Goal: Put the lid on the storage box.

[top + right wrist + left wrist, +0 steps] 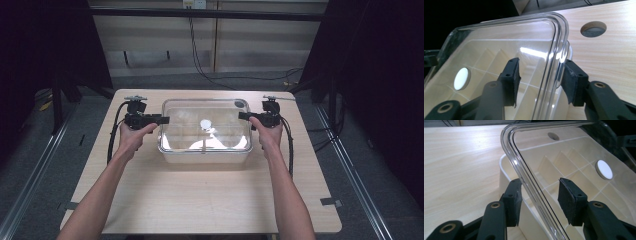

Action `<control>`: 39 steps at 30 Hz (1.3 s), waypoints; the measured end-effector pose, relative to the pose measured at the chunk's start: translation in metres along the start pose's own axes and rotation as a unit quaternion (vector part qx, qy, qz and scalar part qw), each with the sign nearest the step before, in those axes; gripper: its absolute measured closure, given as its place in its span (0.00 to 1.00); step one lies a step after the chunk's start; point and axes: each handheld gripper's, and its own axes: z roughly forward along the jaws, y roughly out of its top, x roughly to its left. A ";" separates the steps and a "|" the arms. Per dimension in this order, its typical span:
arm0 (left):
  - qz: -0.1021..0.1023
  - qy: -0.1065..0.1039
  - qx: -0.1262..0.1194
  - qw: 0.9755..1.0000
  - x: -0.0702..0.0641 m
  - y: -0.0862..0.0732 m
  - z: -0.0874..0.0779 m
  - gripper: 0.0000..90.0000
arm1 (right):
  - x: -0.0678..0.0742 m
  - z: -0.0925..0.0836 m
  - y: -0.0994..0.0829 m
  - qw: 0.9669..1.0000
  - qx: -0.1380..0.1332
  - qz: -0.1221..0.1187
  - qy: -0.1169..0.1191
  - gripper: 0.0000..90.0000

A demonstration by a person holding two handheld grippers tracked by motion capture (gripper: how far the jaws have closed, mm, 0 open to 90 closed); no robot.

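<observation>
A clear plastic lid [205, 112] lies over a white box [205, 156] with dividers at the middle of the table. A white round disc [205, 123] sits at the lid's centre. My left gripper [162, 120] is at the lid's left edge. In the left gripper view its jaws [540, 200] straddle the lid [564, 152] rim with gaps on both sides, above the box wall [506, 177]. My right gripper [242, 116] is at the right edge. Its jaws [541, 80] straddle the lid [506, 42] rim, which runs close to the outer pad [570, 83]. Neither pair presses the lid.
The wooden table [200, 200] has a round hole [240, 104] behind the box's right corner, also seen in the right gripper view as a round hole [593, 29]. A cable trails from each gripper. Bare tabletop lies in front of the box and at both sides.
</observation>
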 end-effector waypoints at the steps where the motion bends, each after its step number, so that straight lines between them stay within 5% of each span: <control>1: -0.005 -0.002 0.000 1.000 0.001 -0.001 0.001 0.61 | 0.000 0.001 -0.001 1.000 0.001 0.002 -0.002 0.55; 20: -0.022 -0.012 0.019 0.999 0.005 -0.010 0.009 0.56 | 0.005 0.009 -0.009 0.999 0.015 -0.022 -0.047 0.47; 27: -0.018 -0.006 0.026 0.999 0.005 -0.012 0.010 0.56 | -0.002 0.012 -0.015 0.999 0.018 -0.003 -0.032 0.43; 39: -0.019 0.006 0.012 1.000 0.007 -0.016 -0.001 0.38 | -0.002 0.001 -0.012 1.000 0.003 0.000 -0.006 0.27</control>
